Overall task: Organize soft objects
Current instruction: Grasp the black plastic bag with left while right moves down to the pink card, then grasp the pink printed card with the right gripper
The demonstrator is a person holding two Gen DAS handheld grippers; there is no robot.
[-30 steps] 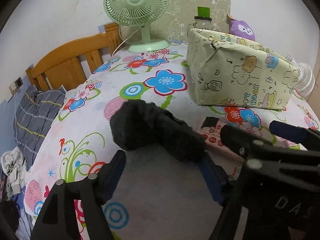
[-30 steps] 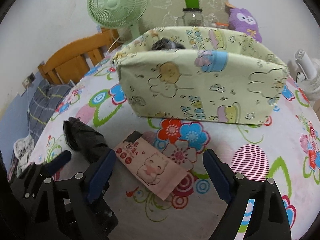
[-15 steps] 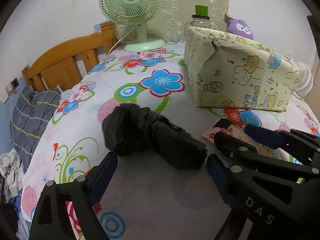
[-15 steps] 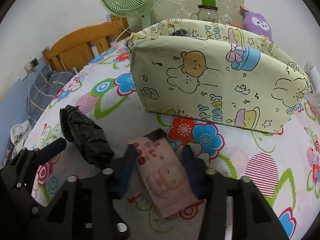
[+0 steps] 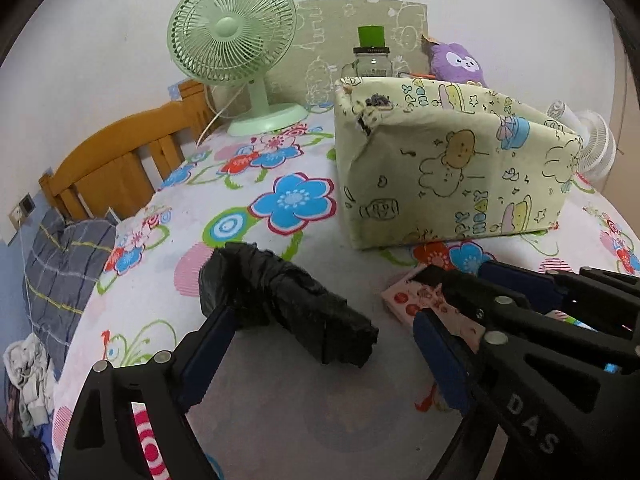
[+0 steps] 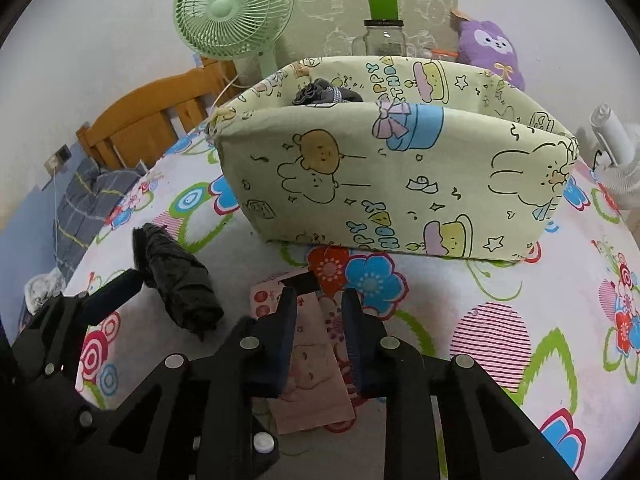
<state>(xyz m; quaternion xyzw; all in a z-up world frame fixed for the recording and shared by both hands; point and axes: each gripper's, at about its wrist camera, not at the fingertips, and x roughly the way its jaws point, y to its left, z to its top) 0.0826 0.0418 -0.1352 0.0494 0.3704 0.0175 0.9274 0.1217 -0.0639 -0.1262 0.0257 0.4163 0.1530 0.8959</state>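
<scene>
At lower centre, the pink tissue pack (image 6: 316, 364) is pinched between the nearly closed right gripper (image 6: 320, 304). Left of it, the black bundle (image 5: 284, 300) is straddled by the wide-open left gripper (image 5: 320, 344). Beyond, the yellow fabric bin (image 6: 400, 184) is seen.

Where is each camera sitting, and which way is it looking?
Left wrist: sits on the left tool, looking forward over the table at the black bundle; its two open fingers show, plus the right tool beside it.
Right wrist: sits on the right tool, looking at the yellow bag; its fingers close on the pink packet.
Both show the bundle, packet, bag and green fan.
</scene>
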